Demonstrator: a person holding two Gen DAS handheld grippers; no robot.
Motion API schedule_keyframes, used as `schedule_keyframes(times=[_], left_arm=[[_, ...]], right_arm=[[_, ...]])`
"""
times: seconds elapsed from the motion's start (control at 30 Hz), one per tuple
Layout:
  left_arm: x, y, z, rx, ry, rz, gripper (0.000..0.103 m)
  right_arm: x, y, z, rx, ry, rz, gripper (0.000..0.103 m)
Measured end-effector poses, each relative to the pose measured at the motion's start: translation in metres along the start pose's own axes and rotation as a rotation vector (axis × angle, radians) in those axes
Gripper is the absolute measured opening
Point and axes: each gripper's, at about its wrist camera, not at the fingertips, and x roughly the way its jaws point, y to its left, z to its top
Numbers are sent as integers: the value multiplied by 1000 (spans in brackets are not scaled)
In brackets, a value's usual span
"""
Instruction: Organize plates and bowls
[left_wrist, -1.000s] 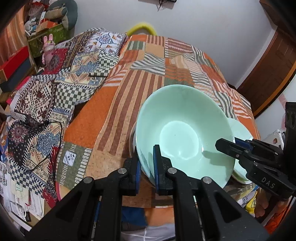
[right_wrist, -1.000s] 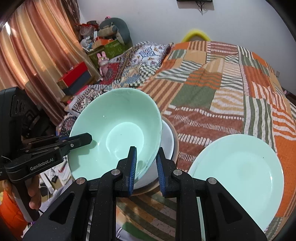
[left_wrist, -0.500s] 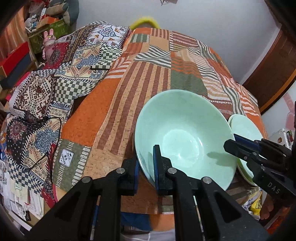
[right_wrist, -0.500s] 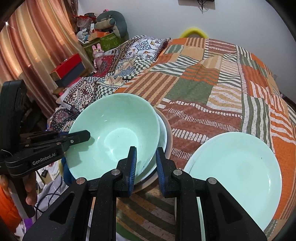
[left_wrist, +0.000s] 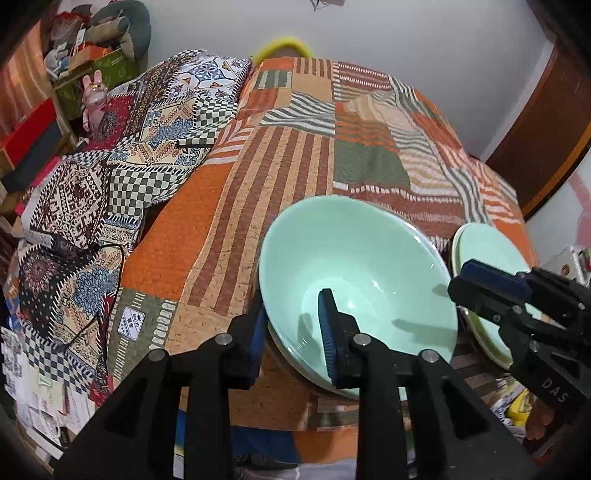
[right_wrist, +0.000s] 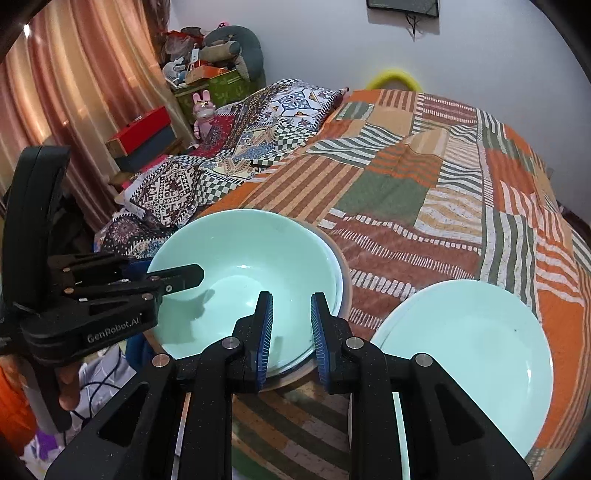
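A mint green bowl (left_wrist: 369, 266) (right_wrist: 240, 288) sits level, nested in a white bowl (right_wrist: 339, 280) on a tan dish at the bed's near edge. My left gripper (left_wrist: 291, 306) straddles its near left rim. Its jaws are opening, and the inner pad stands off the wall. From the right wrist view, the left gripper (right_wrist: 184, 275) reaches over the rim. My right gripper (right_wrist: 291, 299) is shut on the bowl's near right rim, and the right gripper (left_wrist: 476, 280) shows at the bowl's right edge. A stack of mint plates (right_wrist: 465, 339) (left_wrist: 491, 251) lies to the right.
All the dishes rest on a patchwork bedspread (left_wrist: 332, 166). A crumpled patterned blanket (left_wrist: 147, 147) and a black cable (left_wrist: 110, 280) lie left. Boxes, a pink toy rabbit (right_wrist: 203, 107) and curtains stand beyond. A wooden door (left_wrist: 546, 129) is at the right. A hand (right_wrist: 68, 387) holds the left gripper.
The bowl, held up and tilted before, has come down level into the white bowl. My left gripper's pads have spread apart off the rim. The right gripper keeps its grip.
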Motion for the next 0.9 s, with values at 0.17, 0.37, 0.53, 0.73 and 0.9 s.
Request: schedule_keyframes(times=[0.17, 0.37, 0.53, 0.73, 0.9], left_arm=[[-26, 2, 4, 7, -81, -2, 36], [-40, 2, 5, 20, -128, 8, 48], [-30, 9, 0, -7, -92, -6, 54], [-14, 21, -7, -45, -43, -24, 55], [-1, 28, -9, -78, -6, -62, 55]], right_arm=[[-3, -8, 0, 26, -1, -4, 22], [-9, -11, 0, 43, -13, -4, 29], [-12, -13, -1, 56, -31, -7, 50], [0, -15, -4, 77, 10, -1, 52], [10, -14, -5, 84, 32, 1, 52]])
